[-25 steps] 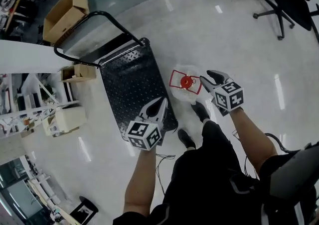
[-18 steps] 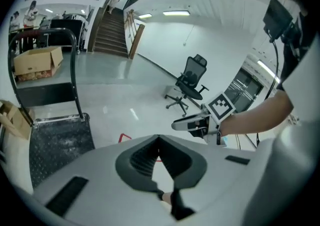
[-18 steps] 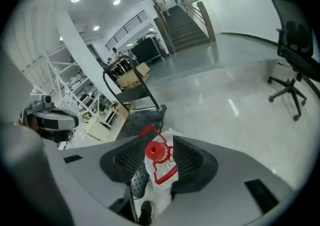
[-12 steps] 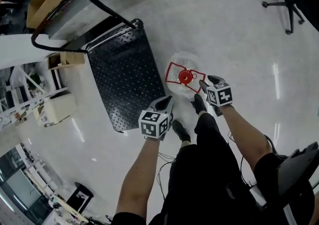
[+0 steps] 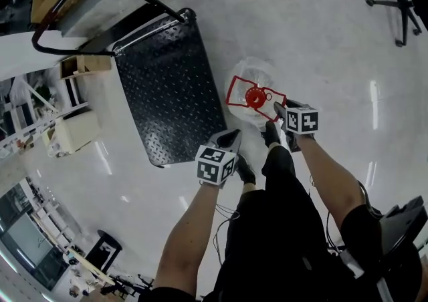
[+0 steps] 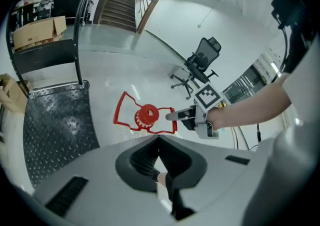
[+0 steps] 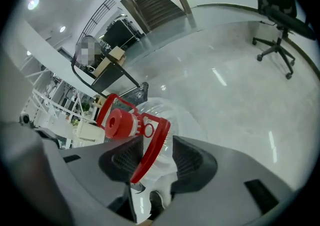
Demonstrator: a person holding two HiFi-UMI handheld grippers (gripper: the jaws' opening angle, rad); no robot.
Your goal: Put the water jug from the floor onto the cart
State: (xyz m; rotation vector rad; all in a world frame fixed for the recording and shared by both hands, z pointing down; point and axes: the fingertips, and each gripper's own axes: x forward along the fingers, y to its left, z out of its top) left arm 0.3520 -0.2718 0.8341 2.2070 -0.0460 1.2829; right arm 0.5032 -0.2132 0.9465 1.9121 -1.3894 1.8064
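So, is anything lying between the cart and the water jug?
No. In the head view only a narrow strip of bare floor separates the cart from the water jug.

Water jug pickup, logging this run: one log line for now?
right gripper: just opening, red handle between jaws | left gripper: shut, empty | water jug: on floor beside cart

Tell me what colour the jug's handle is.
The handle is red, clearest in the right gripper view.
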